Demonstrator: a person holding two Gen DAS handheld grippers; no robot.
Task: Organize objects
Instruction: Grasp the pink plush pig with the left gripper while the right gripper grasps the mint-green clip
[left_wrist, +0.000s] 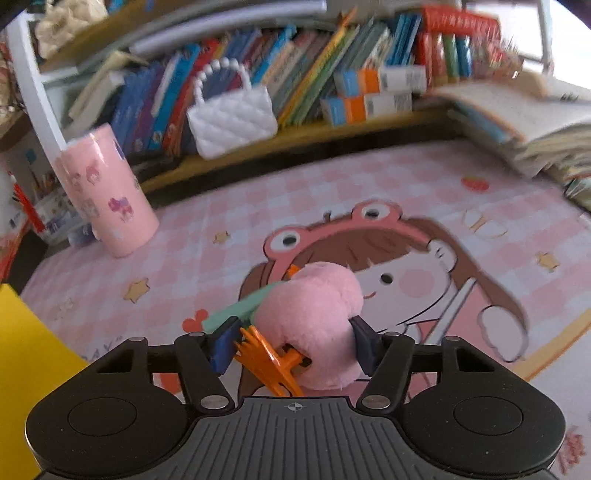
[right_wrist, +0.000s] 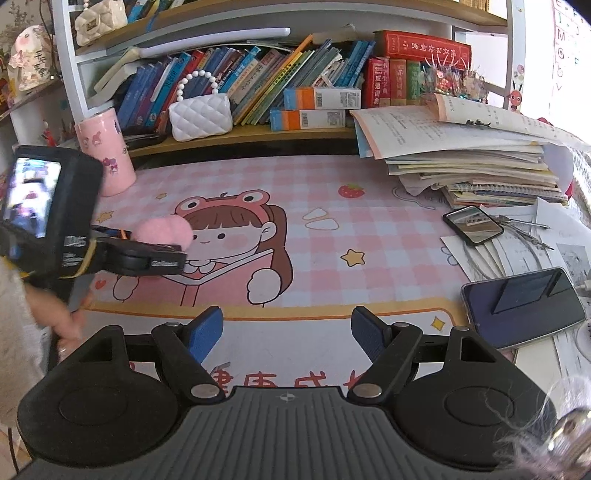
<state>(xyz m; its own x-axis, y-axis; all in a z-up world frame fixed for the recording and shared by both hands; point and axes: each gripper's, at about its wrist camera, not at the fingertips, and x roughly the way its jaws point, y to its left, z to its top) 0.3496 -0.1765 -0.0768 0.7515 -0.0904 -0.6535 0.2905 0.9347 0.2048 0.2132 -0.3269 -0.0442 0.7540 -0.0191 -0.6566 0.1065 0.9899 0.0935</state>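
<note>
Left wrist view: the left gripper (left_wrist: 291, 341) clamps a pink plush toy (left_wrist: 314, 325) with orange plastic and a green part, held above the pink cartoon desk mat (left_wrist: 369, 192). Right wrist view: the right gripper (right_wrist: 288, 332) hangs wide apart, gripping nothing, over the mat's near edge.

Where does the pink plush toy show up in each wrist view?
Left wrist view: the pink plush toy sits low at centre, clamped in the left tool.
Right wrist view: at far left, mid-height, above the mat, ahead of the left tool.
Shared landmark: the pink cylinder cup by the shelf.
</note>
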